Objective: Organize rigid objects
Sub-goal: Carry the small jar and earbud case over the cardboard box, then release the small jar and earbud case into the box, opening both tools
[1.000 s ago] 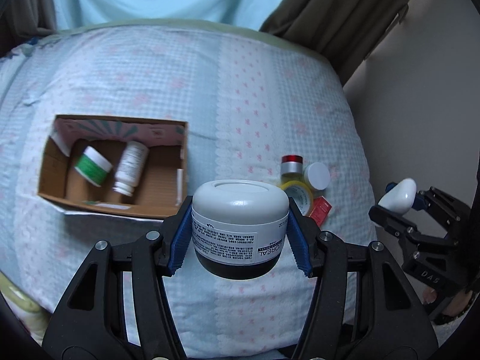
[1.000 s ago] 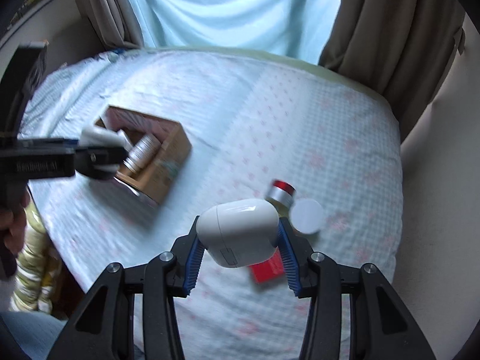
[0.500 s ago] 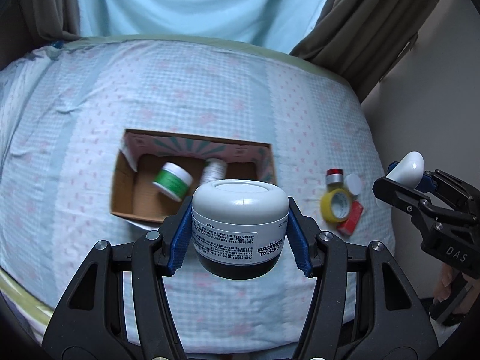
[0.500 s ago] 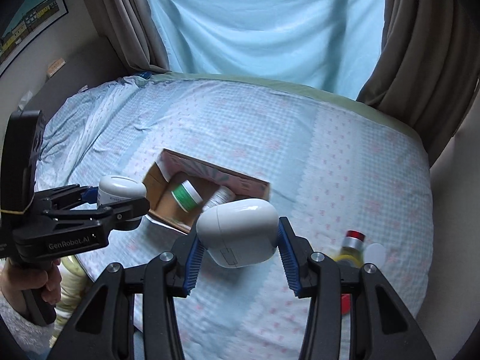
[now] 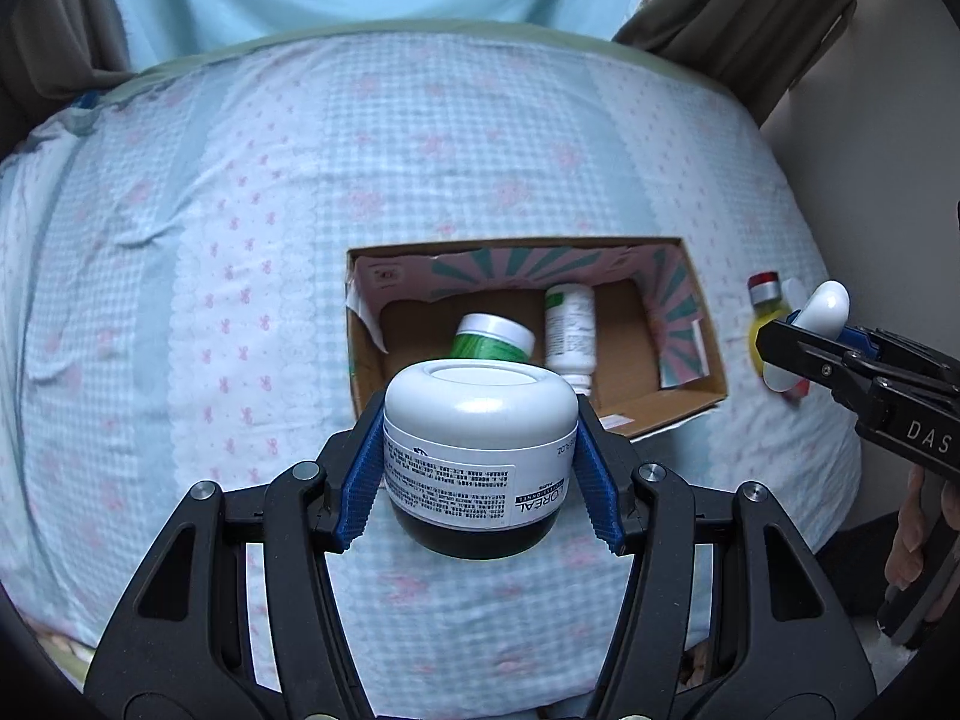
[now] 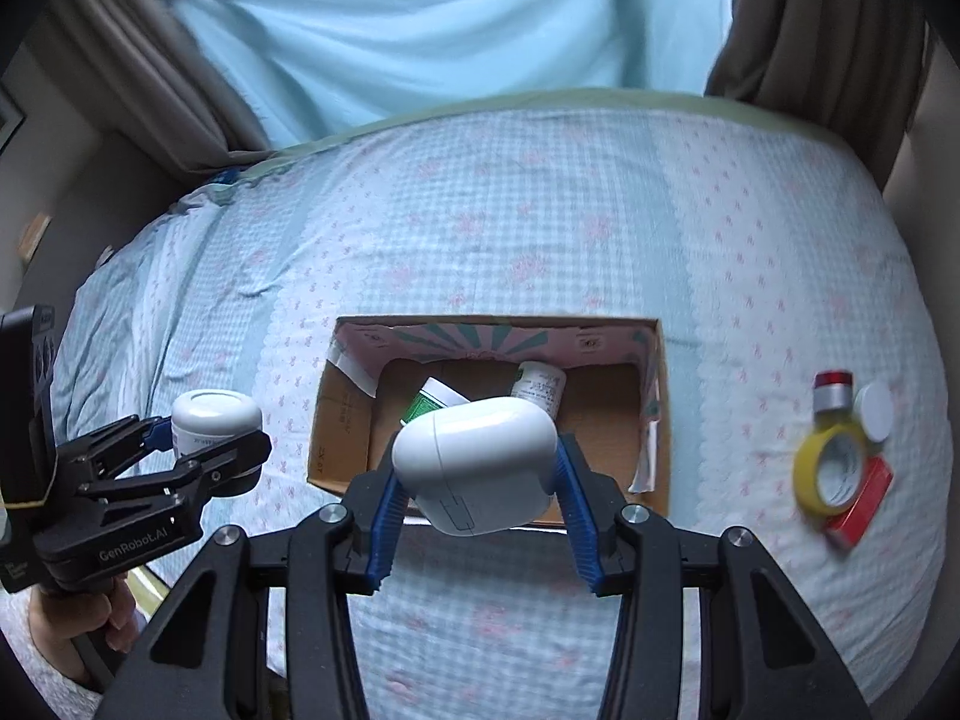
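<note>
My left gripper [image 5: 480, 468] is shut on a white cream jar [image 5: 480, 438] with a dark base, held just in front of the open cardboard box [image 5: 690, 300]. My right gripper [image 6: 474, 480] is shut on a white earbud case [image 6: 477, 462], hanging over the near edge of the same box [image 6: 342, 414]. Inside the box lie a green-labelled jar [image 5: 495, 339] and a white bottle [image 5: 570, 324]. The left gripper with its jar [image 6: 213, 417] shows at the left of the right wrist view. The right gripper's case [image 5: 825, 306] shows at the right of the left wrist view.
The box sits on a bed with a pale blue checked cover [image 6: 540, 228]. To its right lie a yellow tape roll [image 6: 831, 474], a red-capped bottle [image 6: 831, 393], a white lid [image 6: 873, 414] and a red packet [image 6: 861, 507]. Curtains hang behind the bed.
Both grippers have swept left across the bed with their loads; the box has come from the left to straight ahead in both views, and the loose items now lie far right.
</note>
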`<state>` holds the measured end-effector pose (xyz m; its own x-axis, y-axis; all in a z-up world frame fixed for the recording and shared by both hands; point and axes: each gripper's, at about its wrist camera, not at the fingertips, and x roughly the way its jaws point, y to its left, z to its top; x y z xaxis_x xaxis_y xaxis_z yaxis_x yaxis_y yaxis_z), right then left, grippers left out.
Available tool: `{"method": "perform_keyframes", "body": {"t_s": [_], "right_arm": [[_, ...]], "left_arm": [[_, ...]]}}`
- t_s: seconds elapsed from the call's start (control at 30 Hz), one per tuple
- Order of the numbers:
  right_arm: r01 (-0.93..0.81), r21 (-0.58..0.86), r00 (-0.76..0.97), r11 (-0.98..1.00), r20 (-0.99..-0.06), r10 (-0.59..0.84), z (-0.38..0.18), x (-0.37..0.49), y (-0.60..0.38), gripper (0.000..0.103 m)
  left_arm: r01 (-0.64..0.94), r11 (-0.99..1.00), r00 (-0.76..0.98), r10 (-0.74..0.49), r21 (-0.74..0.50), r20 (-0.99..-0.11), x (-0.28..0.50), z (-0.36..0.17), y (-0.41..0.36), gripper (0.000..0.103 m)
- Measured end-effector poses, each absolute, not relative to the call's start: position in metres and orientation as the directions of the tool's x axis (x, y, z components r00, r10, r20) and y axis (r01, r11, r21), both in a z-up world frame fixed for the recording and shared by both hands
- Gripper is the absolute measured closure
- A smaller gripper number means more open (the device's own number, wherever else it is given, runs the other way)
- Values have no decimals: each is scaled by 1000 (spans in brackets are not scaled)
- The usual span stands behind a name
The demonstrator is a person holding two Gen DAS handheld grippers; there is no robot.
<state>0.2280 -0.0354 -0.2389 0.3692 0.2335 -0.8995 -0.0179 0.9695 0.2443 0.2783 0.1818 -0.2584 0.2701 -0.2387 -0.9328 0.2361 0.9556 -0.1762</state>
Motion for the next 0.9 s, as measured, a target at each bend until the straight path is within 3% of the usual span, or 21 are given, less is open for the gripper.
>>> {"method": "perform_keyframes", "body": {"t_s": [0.73, 0.9], "right_arm": [[125, 91, 91, 988, -993, 80, -403, 286, -45, 60], [122, 77, 43, 990, -996, 72, -429, 292, -46, 60]], "left_arm": [[398, 911, -46, -97, -107, -994, 324, -426, 147, 49], [437, 893, -43, -99, -108, -994, 327, -431, 136, 49]]}}
